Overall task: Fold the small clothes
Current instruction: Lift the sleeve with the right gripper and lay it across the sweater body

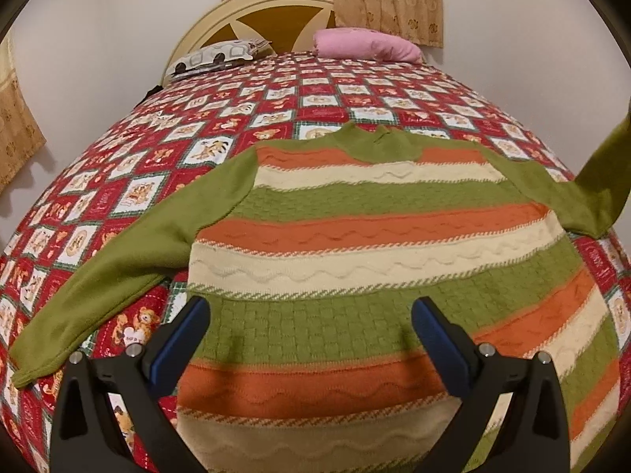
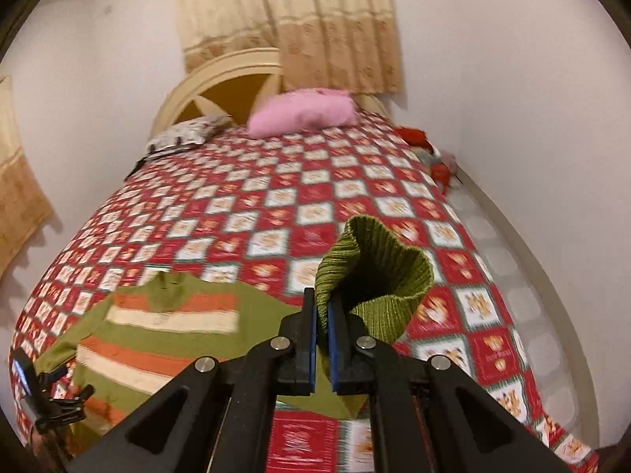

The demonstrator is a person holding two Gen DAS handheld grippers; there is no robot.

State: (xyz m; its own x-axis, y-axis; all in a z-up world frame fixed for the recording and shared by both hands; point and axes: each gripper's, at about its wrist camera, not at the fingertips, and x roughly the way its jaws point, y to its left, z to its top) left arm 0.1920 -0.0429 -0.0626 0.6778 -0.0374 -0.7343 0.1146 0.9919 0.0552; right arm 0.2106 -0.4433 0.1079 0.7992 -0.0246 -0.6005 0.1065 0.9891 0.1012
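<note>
The striped sweater (image 1: 355,244) lies flat near the bedspread's (image 1: 165,149) foot edge. The right gripper (image 2: 322,315) is clamped on its green cuff (image 2: 370,276); the left gripper (image 1: 311,315) hovers with fingers apart over the hem. A pink pillow (image 1: 366,45) and patterned pillow (image 1: 213,57) sit by the headboard (image 1: 236,19).

Striped green-orange-cream sweater (image 1: 374,236) flat on bed, right sleeve cuff (image 2: 374,272) lifted

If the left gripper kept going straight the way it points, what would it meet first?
Probably the striped green, orange and cream knit sweater lying flat on the bed; the open left gripper points over its body, though depth is unclear.
</note>
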